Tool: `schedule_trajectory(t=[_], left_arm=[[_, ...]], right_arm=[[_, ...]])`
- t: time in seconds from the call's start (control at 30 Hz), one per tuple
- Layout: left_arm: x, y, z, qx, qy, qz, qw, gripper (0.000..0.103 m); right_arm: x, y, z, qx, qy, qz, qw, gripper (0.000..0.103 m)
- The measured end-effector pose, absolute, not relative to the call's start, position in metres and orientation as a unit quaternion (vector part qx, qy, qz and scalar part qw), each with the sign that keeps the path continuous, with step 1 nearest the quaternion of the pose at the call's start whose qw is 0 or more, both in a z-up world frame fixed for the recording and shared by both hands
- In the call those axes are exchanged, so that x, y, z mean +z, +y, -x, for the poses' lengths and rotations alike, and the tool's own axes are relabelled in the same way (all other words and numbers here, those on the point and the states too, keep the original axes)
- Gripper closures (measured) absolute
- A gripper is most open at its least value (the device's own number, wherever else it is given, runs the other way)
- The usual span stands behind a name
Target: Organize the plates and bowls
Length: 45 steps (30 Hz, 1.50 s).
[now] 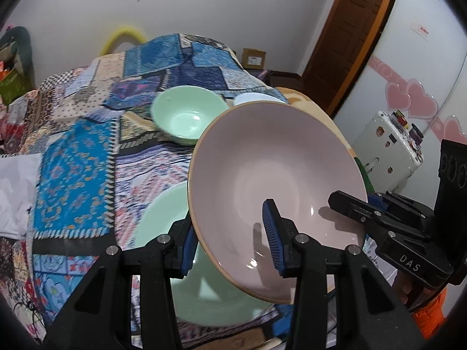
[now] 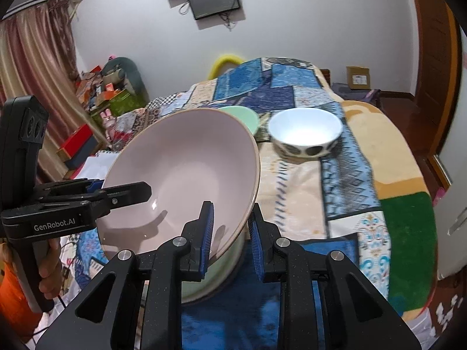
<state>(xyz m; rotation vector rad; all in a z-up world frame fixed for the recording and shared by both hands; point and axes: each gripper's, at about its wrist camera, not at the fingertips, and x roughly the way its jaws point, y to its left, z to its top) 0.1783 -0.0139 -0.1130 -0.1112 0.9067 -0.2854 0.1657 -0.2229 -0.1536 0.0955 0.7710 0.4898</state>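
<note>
Left wrist view showed the left gripper (image 1: pixel 233 248) pinching the pink bowl's (image 1: pixel 277 180) rim; the right gripper (image 2: pixel 230 236) pinched the opposite rim above the green plate (image 1: pixel 163 218).

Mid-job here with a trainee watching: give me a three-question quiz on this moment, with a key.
1. True or false: both grippers grip the rim of the pink bowl.
2. Multiple choice: directly under the pink bowl lies A) a green plate B) a red tray C) a steel pot.
3. Fill in: the far bowl with dark spots on its outside is ___ inside.

Key
1. True: the left gripper and the right gripper each straddle the rim, on opposite sides.
2. A.
3. White: the white bowl sits beside the green bowl on the patchwork cloth.
</note>
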Motion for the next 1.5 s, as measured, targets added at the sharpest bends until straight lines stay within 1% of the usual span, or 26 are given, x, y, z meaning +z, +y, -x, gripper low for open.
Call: schedule_trajectory(t=[0.3,0.7,1.13,1.5], left_arm=[[-0.108,0.047,-0.152,-0.101,0.425,0.078,0.896,0.061],[-0.120,0.123,-0.123,-0.043,0.428,0.106,0.897,0.061],[-0.151,0.180,-0.112,-0.003,0.448,0.140,0.883,0.061],[-0.185,0.206,-0.120,0.010,0.471,0.164,0.867,0.061]], right_arm=[[-0.152,-0.170,-0.154,0.271,0.373,-0.028,0.887,0.081],[-0.162,-0.100,-0.151,0.324,0.387,-0.003,0.863,0.081],[-0.182,-0.041,-0.152,0.359,0.412,0.024,0.837,0.081],[-0.208,-0.015,-0.162,0.365,0.445,0.043,0.817,0.081]])
